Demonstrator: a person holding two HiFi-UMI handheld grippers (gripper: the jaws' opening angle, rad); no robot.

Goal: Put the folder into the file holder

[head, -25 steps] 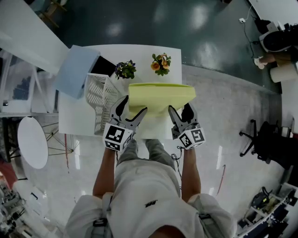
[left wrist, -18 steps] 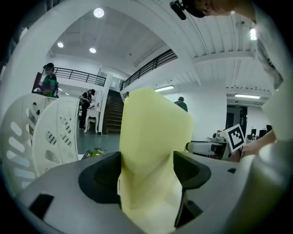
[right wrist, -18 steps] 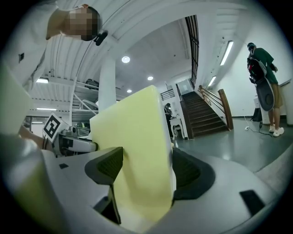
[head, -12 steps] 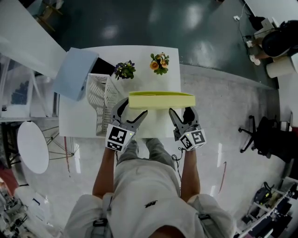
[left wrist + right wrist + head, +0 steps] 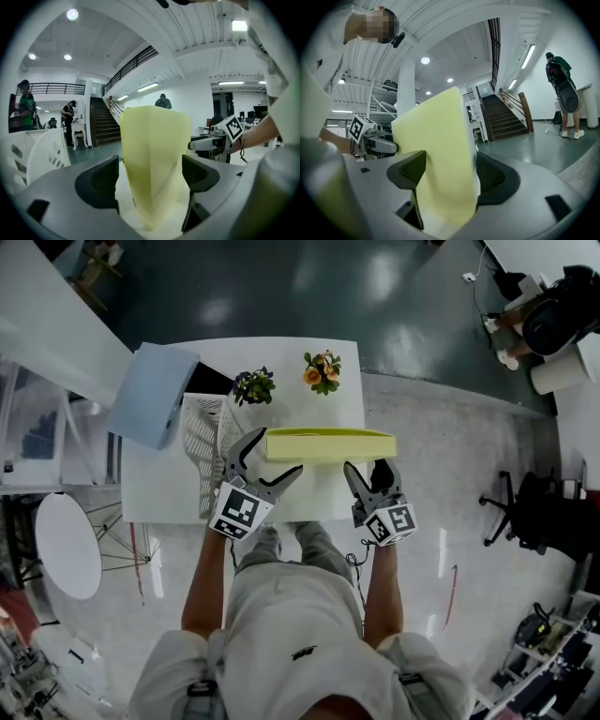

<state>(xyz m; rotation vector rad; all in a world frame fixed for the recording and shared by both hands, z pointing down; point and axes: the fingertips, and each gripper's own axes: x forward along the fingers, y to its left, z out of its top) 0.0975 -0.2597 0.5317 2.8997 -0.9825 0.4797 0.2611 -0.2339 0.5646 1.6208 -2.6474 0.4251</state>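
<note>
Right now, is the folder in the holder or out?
Out. The folder stands on edge right of the white holder, not inside it.

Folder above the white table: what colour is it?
The folder is plain pale yellow-green, with no pattern; the left gripper view shows it best.

Left gripper [image 5: 279,449] freshly opening around folder [image 5: 328,443]; right gripper [image 5: 366,465] tight on it.

Yellow folder [image 5: 328,444] stands on edge, long side level, over the white counter [image 5: 159,486]. Left tongs [image 5: 270,458]: jaws have just been opening and are spread wide, with the folder's left end between them. Right tongs [image 5: 367,474] grip the right end. White file holder [image 5: 199,442] sits just left of the left tongs. Purple plant [image 5: 251,385] and orange flowers [image 5: 323,369] stand beyond the folder.
</note>
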